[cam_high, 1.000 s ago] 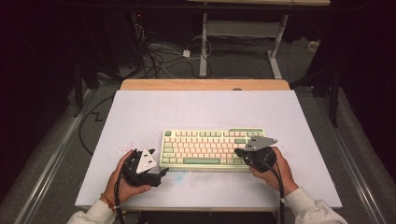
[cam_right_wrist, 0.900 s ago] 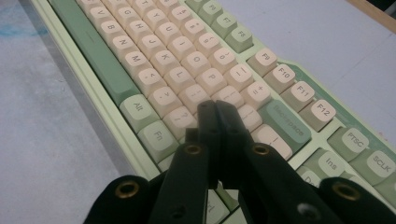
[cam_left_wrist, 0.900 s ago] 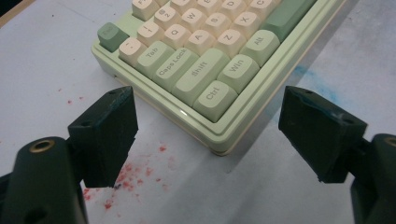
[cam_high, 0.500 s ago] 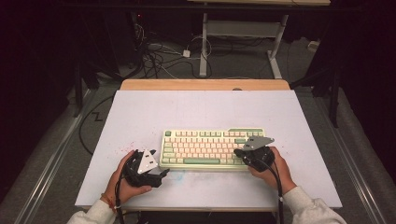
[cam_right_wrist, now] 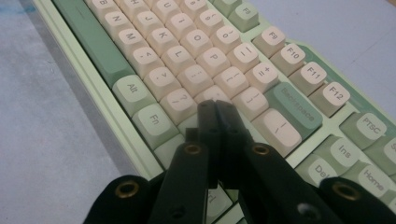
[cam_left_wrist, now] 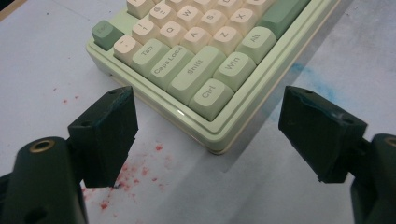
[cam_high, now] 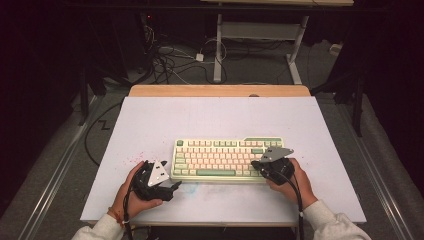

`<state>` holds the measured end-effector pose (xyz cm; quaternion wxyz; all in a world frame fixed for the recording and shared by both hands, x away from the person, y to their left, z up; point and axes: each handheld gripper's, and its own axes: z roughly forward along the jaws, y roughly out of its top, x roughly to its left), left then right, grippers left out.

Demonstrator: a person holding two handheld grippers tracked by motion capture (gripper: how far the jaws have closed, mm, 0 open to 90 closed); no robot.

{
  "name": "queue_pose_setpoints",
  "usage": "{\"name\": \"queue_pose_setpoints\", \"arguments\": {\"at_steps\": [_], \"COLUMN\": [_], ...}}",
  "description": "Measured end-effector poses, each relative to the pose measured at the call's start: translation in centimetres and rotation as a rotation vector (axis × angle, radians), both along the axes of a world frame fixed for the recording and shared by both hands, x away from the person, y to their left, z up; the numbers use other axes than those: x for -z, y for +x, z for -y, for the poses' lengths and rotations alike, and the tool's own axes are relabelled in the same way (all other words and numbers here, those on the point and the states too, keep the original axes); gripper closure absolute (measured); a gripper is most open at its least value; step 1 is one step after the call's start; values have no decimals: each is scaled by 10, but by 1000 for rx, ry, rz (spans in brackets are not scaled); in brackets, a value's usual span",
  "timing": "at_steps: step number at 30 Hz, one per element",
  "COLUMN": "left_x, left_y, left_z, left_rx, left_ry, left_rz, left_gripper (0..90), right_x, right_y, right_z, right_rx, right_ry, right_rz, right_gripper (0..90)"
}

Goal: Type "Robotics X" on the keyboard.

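we take the keyboard [cam_high: 227, 159] as our landmark: a pale green board with cream and green keycaps, lying flat on the white table top [cam_high: 215, 117], toward the near edge and roughly midway across it

just off the keyboard's near left corner we hold the left gripper [cam_high: 167, 187] in the left hand [cam_high: 131, 192]. in the left gripper view its two black jaws stand wide apart with nothing between the pads; the corner of the keyboard [cam_left_wrist: 205, 70], with the ctrl, shift and caps lock keys, sits beyond the gap and does not touch either jaw. a scatter of small red specks [cam_left_wrist: 135, 175] marks the table beside that same corner, under the left-hand jaw, and a faint blue smear [cam_left_wrist: 299, 70] lies along the keyboard's front edge

at the keyboard's right end we hold the right gripper [cam_high: 256, 164] in the right hand [cam_high: 292, 180], with its grey three-cornered plate above the keys. in the right gripper view its jaws are pressed together, pad against pad, with nothing gripped, and the joined tips [cam_right_wrist: 215, 109] hover over the right-hand part of the main key block [cam_right_wrist: 196, 60], near the keys below the backspace; we cannot tell whether the tips touch a keycap

beyond the keyboard the table's wooden strip [cam_high: 220, 90] runs along the far edge, and cables [cam_high: 170, 57] lie on the floor behind it
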<state>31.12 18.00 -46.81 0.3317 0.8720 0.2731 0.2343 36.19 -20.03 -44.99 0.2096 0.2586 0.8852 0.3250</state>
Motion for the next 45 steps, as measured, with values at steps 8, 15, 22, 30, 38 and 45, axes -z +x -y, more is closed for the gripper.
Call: {"name": "queue_pose_setpoints", "arguments": {"at_steps": [8, 15, 22, 30, 38, 45], "left_x": [-12, -21, -27, -29, -29, -26], "left_y": [-1, 3, 13, 28, 40, 51], "left_z": [-4, -6, 6, 24, 43, 54], "left_rx": [-7, -11, 10, 39, 68, 63], "left_ry": [-73, -80, -38, -44, -26, -16], "left_rz": [-4, -44, -81, -120, -140, -152], "left_gripper": [551, 874, 876, 875, 874, 869], "right_x": [4, 4, 5, 5, 5, 6], "right_y": [-1, -2, -2, -3, -4, -4], "right_z": [1, 2, 2, 1, 1, 1], "right_rx": [8, 12, 11, 13, 15, 16], "right_ry": [3, 7, 7, 3, 6, 8], "right_rz": [4, 6, 14, 21, 22, 26], "right_gripper": [900, 900, 900, 900, 900, 900]}}
